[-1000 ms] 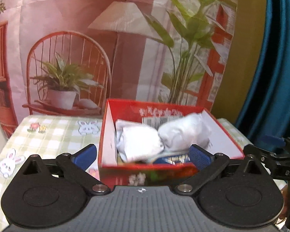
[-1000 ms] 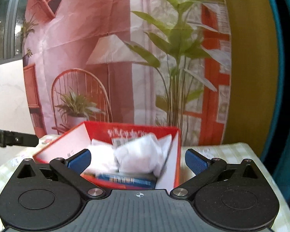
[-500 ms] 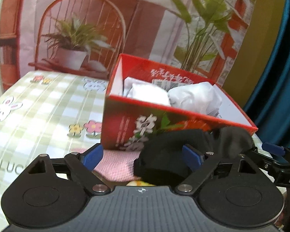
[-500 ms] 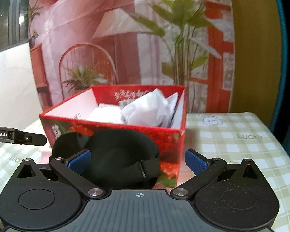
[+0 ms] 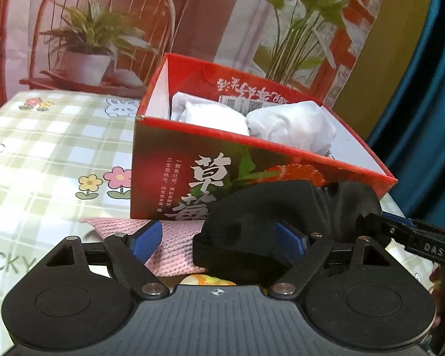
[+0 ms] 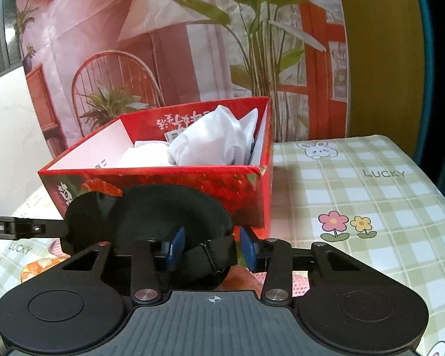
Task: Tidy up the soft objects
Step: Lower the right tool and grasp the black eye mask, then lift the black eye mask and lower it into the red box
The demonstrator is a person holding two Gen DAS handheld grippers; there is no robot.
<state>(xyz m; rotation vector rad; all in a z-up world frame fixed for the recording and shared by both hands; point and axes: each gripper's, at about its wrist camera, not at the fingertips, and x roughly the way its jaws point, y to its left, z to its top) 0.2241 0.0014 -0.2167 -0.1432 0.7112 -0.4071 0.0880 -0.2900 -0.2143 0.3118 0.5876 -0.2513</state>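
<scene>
In the left wrist view, the checked worktop [image 5: 44, 148] carries a pink knit cloth [image 5: 175, 249] lying flat just in front of the red box [image 5: 169, 184]. The left gripper [image 5: 219, 241] stands with its jaws spread wide: the left pad is over the pink cloth, and the right pad sits at the near edge of the black eye mask [image 5: 267, 222], with no grip made. The mask lies against the near wall of the box, partly on the pink cloth, its long axis running left to right across the view, parallel to that wall; its strap shows at the lower left edge of the pad. The box is open at the top and holds two white bundles [image 5: 293, 127] side by side. At the right edge of this view, the right gripper's finger reaches the mask's right end. In the right wrist view, the mask [image 6: 151, 216] again lies across the front of the box [image 6: 252, 195], long axis left to right, its elastic strap [image 6: 210, 255] facing the camera. The right gripper [image 6: 212, 247] has its jaws drawn in around the strap and the mask's right end; both blue pads are close to the fabric, but whether they are fully clamped on it cannot be told. Right of the box, the worktop [image 6: 370, 195] shows rabbit and flower prints.
</scene>
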